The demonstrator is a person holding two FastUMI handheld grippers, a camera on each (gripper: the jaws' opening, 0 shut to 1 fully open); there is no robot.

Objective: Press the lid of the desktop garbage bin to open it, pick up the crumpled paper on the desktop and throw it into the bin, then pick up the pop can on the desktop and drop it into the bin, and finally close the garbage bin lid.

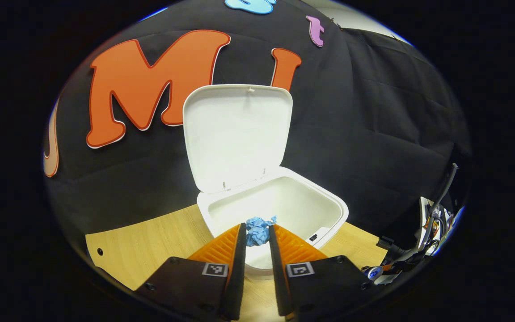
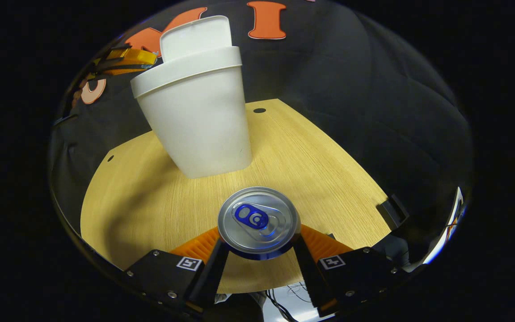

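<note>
Gripping crumpled paper over bin, fingers

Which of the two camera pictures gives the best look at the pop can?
The right gripper view: the pop can stands upright on the wooden desktop between that gripper's fingers, its silver top and blue tab facing the camera. The left gripper view looks into the open garbage bin at the crumpled paper instead.
</note>
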